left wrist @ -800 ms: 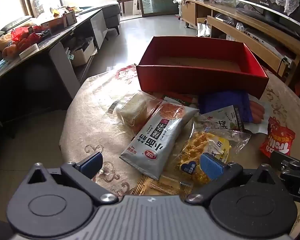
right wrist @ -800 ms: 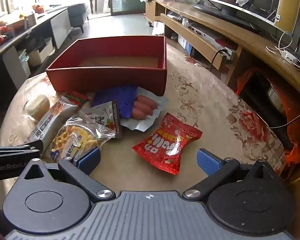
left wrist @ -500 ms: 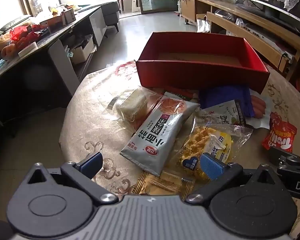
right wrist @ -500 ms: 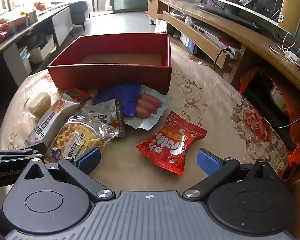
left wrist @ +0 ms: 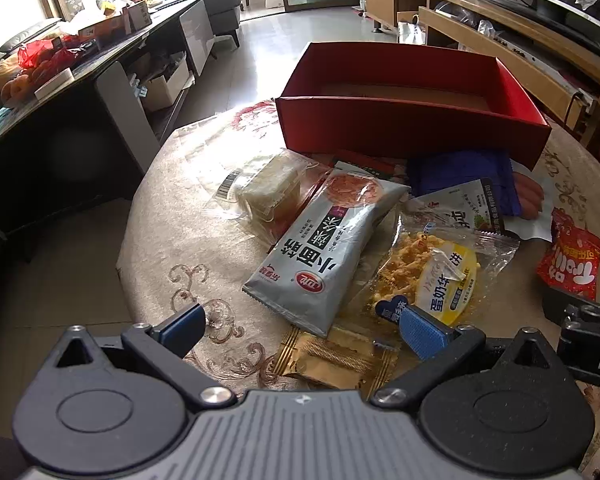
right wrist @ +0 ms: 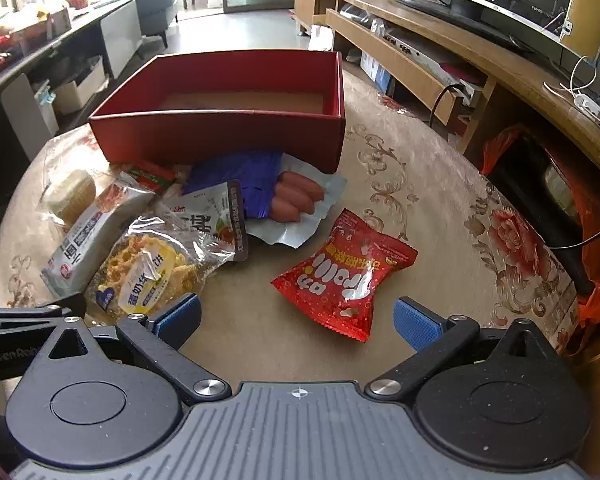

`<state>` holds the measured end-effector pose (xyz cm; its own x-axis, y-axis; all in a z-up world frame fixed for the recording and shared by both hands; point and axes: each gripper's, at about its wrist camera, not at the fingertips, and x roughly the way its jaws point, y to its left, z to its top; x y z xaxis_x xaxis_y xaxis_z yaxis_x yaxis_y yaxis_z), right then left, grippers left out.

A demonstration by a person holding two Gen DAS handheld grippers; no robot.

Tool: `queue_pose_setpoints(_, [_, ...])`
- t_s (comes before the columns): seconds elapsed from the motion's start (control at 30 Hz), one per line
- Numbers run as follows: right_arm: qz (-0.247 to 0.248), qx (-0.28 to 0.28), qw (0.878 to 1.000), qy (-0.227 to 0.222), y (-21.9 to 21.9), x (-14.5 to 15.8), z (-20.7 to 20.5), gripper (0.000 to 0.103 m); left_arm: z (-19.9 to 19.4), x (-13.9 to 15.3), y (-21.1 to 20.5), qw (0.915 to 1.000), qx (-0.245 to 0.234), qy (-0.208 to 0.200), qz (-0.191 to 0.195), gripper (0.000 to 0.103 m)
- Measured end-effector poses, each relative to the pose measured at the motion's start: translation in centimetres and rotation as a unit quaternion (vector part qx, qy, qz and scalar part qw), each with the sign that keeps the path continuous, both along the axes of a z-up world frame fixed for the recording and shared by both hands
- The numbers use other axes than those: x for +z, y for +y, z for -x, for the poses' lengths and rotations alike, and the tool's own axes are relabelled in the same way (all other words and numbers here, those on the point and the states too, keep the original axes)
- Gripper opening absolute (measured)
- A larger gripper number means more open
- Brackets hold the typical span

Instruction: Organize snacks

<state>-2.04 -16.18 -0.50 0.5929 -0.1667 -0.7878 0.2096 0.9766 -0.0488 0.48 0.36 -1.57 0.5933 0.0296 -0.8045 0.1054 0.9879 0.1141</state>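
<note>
An empty red box (left wrist: 412,120) (right wrist: 220,132) stands at the far side of the round table. In front of it lies a heap of snacks: a grey noodle packet (left wrist: 324,248), a clear wrapped cake (left wrist: 268,192), a yellow waffle bag (left wrist: 440,276) (right wrist: 152,268), a gold wafer packet (left wrist: 336,360), a sausage pack (right wrist: 296,200) and a red candy bag (right wrist: 344,276) (left wrist: 574,260). My left gripper (left wrist: 300,328) hangs open above the grey packet and the gold wafer. Just short of the red candy bag, my right gripper (right wrist: 298,320) is open too. Neither holds anything.
The table (right wrist: 420,208) wears a beige patterned cloth. A long wooden TV bench (right wrist: 480,60) runs along the right, a dark sideboard (left wrist: 80,92) with clutter along the left. An orange plastic bag (right wrist: 592,216) hangs off the table's right edge. Tiled floor lies beyond the box.
Both grippers have eased forward towards the snacks, so the packets and the box look a little larger and lower in view. Jaws stay wide; nothing was picked up.
</note>
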Motion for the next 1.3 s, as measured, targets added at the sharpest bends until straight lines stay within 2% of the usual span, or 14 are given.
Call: queue_pose_setpoints(1.3, [0.004,0.009,1.000,0.019,0.57,-0.86,-0.63,0.103,-0.05,-0.18,0.01,1.0000,-0.005,0.006,-0.001,0.102])
